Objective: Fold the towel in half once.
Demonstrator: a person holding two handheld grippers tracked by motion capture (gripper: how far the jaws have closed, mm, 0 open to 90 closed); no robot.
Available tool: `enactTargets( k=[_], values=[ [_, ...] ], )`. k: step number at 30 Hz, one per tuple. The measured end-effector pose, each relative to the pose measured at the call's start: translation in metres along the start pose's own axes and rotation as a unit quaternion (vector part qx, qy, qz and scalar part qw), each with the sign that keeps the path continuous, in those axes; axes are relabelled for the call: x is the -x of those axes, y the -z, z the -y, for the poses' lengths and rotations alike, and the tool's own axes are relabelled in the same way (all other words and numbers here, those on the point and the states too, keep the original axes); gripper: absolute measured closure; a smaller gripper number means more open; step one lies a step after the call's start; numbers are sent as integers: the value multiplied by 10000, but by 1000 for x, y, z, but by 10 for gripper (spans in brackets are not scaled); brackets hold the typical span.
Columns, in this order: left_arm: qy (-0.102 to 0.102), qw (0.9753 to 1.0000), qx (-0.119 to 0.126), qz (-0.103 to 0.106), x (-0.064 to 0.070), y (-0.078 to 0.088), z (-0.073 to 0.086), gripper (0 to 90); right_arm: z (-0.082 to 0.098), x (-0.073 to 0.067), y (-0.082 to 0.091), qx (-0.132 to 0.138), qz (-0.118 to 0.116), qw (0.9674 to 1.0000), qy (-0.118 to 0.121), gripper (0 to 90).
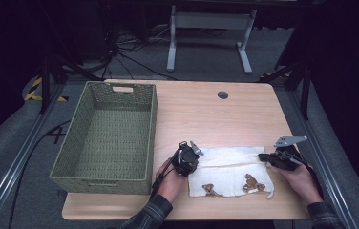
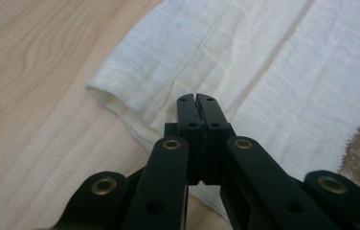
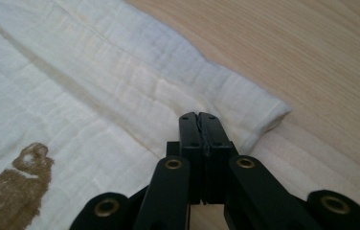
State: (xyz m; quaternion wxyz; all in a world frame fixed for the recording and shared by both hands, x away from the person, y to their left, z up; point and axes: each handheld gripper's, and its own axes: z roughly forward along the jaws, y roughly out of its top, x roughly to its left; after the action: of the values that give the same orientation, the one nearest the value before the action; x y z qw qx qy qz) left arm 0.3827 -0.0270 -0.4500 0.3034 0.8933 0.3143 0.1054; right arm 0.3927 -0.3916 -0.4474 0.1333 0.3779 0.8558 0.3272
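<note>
A white cloth (image 1: 230, 164) with brown animal prints (image 1: 251, 182) lies flat on the front right part of the wooden table (image 1: 206, 114). My left gripper (image 1: 195, 157) is at the cloth's left edge and my right gripper (image 1: 263, 156) at its right edge. In the left gripper view the black jaws of the left gripper (image 2: 197, 98) are pressed together just over a folded corner of the cloth (image 2: 264, 62). The right gripper (image 3: 198, 115) stands the same way, jaws together above the cloth (image 3: 73, 86) near its corner. I see no fabric pinched in either.
A large green woven basket (image 1: 101, 183) stands empty on the table's left half, close to my left hand. A round cable hole (image 1: 223, 95) sits near the far edge. Beyond the table are a white stand (image 1: 211, 21) and cables on the floor.
</note>
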Motion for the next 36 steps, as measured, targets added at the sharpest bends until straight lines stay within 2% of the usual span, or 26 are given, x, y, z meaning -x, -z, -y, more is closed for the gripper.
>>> enactTargets(
  k=[2,4,5,9,10,11,12,14,15,16,22,26,28,33,35,36],
  values=[
    [66,9999,64,-77,-5,-3,-5,900,-3,5,-3,35,29,10000,-22,899],
    [81,9999,42,-75,-9,-5,-7,900,-5,10,-4,71,16,10000,-53,900],
    [138,9998,111,-80,-9,-5,-8,900,-5,11,-4,95,17,9999,-64,899],
    [185,9995,225,-99,-11,1,-9,900,-7,14,-3,182,-4,9998,-52,899],
    [191,9993,295,-129,-11,4,-9,900,-7,13,2,304,-12,9995,-52,899],
    [290,9987,397,-98,-11,10,-9,900,-8,12,5,355,-4,9994,-54,899],
    [252,9988,418,-95,-12,13,-9,900,-8,11,8,393,-21,9992,-27,899],
    [322,9981,515,-81,-11,16,-9,900,-9,9,10,437,-38,9990,-49,899],
    [357,9976,595,7,-10,24,-8,900,-9,7,13,484,-30,9988,-25,899],
    [340,9974,629,55,-10,29,-7,900,-8,3,20,538,-33,9985,5,899],
    [232,9966,790,33,-1,44,-5,900,0,-11,36,609,-95,9981,52,899],
    [154,9973,722,33,6,49,-2,900,4,-20,43,643,-146,9978,74,899],
    [165,9973,706,83,10,49,1,900,6,-23,44,617,-153,9979,123,899],
    [155,9980,588,182,18,49,10,900,16,-29,47,583,-277,9979,68,899],
    [133,9985,478,223,20,48,14,900,20,-32,47,531,-344,9980,64,899],
    [199,9985,451,240,20,47,15,900,22,-33,46,507,-356,9981,70,898]
  ],
)
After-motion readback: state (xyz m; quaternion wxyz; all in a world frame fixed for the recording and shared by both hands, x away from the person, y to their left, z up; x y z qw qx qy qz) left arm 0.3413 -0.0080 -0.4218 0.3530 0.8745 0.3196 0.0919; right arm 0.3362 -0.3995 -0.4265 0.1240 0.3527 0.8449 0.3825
